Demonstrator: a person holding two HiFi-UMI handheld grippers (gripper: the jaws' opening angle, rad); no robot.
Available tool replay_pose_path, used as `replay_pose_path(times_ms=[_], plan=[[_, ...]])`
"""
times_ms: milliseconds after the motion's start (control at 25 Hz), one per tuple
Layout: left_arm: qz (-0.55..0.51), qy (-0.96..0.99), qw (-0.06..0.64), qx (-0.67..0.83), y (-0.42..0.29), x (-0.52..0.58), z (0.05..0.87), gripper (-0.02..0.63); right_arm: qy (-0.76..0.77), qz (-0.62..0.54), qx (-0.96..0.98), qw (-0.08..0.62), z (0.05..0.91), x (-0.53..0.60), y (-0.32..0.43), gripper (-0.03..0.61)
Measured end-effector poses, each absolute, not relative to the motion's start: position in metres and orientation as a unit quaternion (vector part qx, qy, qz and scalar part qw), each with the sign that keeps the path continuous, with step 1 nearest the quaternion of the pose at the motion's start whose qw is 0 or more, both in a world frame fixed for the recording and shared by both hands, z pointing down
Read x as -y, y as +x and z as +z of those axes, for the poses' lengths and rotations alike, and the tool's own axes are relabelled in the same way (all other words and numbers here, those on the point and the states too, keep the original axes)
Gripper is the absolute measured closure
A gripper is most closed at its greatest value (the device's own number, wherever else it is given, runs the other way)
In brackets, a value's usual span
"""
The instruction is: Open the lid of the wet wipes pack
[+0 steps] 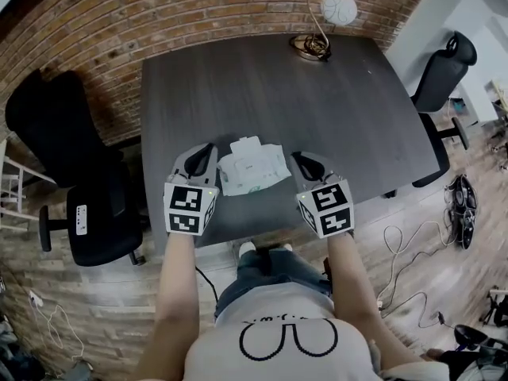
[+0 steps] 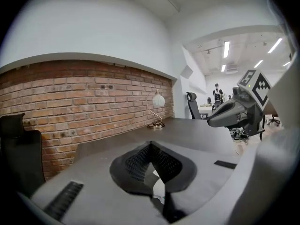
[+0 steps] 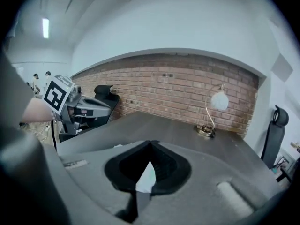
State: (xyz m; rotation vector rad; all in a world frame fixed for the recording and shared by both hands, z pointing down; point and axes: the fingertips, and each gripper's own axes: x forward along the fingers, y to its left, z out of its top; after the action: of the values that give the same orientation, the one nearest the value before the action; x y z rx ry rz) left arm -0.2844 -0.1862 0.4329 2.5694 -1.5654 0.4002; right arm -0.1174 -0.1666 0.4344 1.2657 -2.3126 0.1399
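Note:
The white wet wipes pack (image 1: 252,171) lies flat near the front edge of the dark table (image 1: 270,86), its lid (image 1: 246,144) flipped back toward the far side. My left gripper (image 1: 205,152) hangs just left of the pack, jaws shut and empty. The right gripper (image 1: 299,159) hangs just right of it, also shut on nothing. In the left gripper view the pads (image 2: 140,161) meet at the tip, and the right gripper (image 2: 234,111) shows across the table. In the right gripper view the pads (image 3: 161,161) meet too, with a sliver of the pack (image 3: 144,181) below them.
A lamp with a white globe (image 1: 337,8) stands at the table's far edge by the brick wall (image 1: 159,22). Black office chairs (image 1: 75,173) (image 1: 440,74) sit left and right of the table. Cables (image 1: 413,268) lie on the floor at right.

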Motion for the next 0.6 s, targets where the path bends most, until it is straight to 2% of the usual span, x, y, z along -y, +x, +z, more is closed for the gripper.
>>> replay_pose_path(times_ms=[320,600], plan=[[0.072,0.834,0.026,0.546,-0.279,0.166,0.379,0.615,0.461,-0.044,0.865,0.192,0.355,0.148,-0.117,0.578],[0.032,0.822,-0.013,0.569,-0.271,0.143,0.323,0.615,0.479,-0.084,0.863,0.136,0.301,0.129,-0.098,0.580]])
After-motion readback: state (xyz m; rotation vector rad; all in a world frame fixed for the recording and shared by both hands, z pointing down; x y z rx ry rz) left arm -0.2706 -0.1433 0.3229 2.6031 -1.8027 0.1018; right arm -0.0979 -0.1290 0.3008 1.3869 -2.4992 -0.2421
